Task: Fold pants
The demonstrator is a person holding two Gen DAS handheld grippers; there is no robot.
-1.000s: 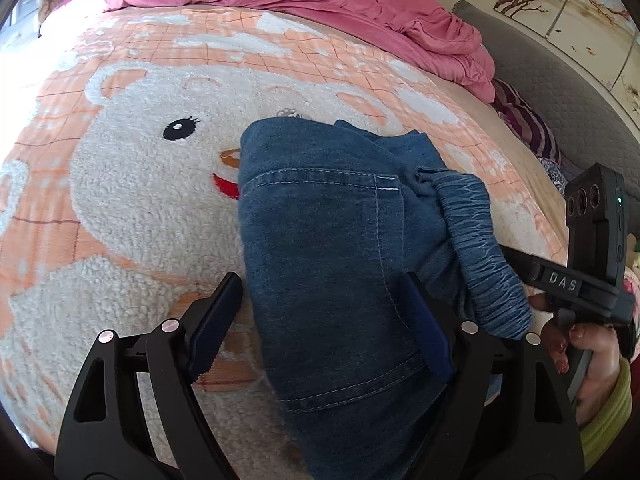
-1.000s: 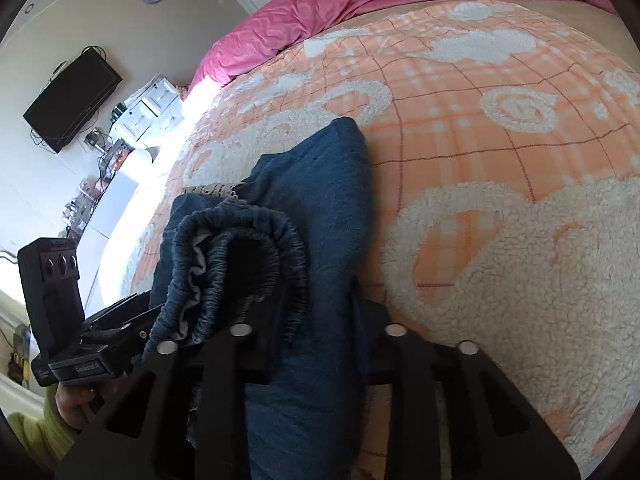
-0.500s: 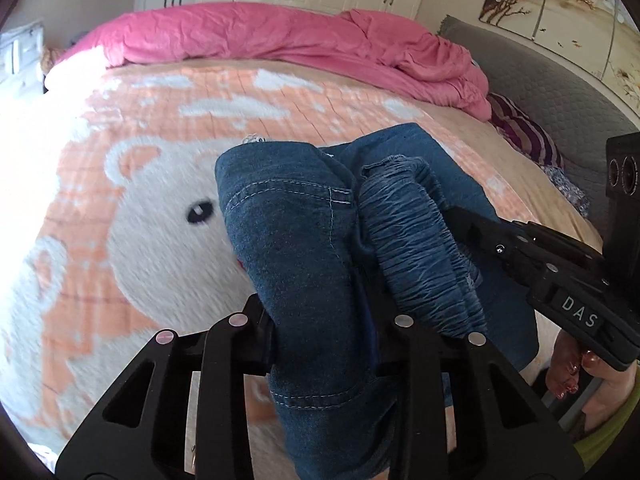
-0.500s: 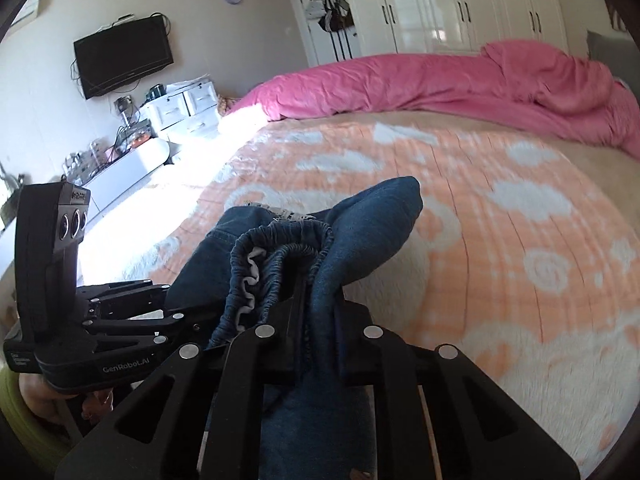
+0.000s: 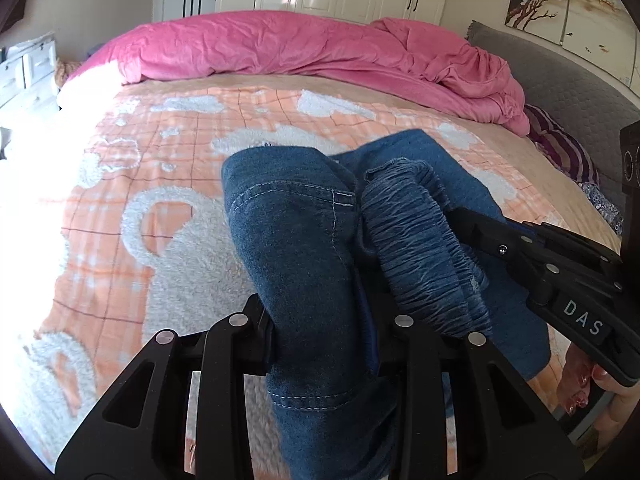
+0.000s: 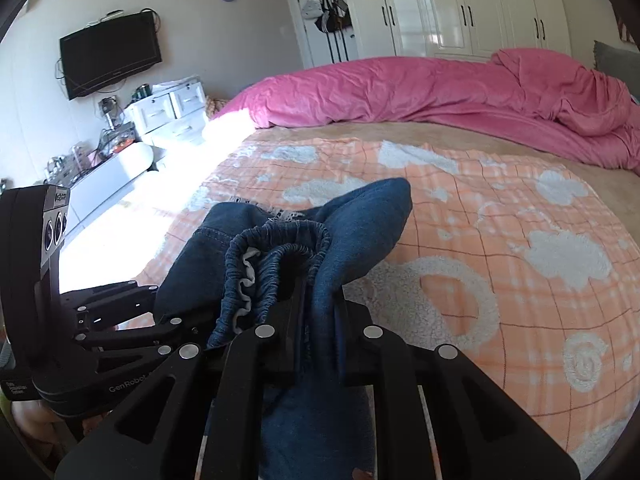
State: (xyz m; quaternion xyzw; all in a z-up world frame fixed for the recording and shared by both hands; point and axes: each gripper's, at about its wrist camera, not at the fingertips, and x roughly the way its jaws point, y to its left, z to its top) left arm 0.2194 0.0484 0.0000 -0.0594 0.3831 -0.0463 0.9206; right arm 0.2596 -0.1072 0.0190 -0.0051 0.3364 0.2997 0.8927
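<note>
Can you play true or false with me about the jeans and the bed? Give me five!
1. Both grippers are pinching the blue denim pants. True: the left gripper and the right gripper are each shut on the denim.
2. The pants lie flat and spread out on the bed. False: they are bunched up in the grippers, with the gathered elastic waistband showing.
3. A crumpled pink duvet lies at the far end of the bed. True.
4. The fleecy blanket under the pants is green with stripes. False: it is orange check with fluffy white shapes.
5. A black television hangs on the wall. True.
</note>
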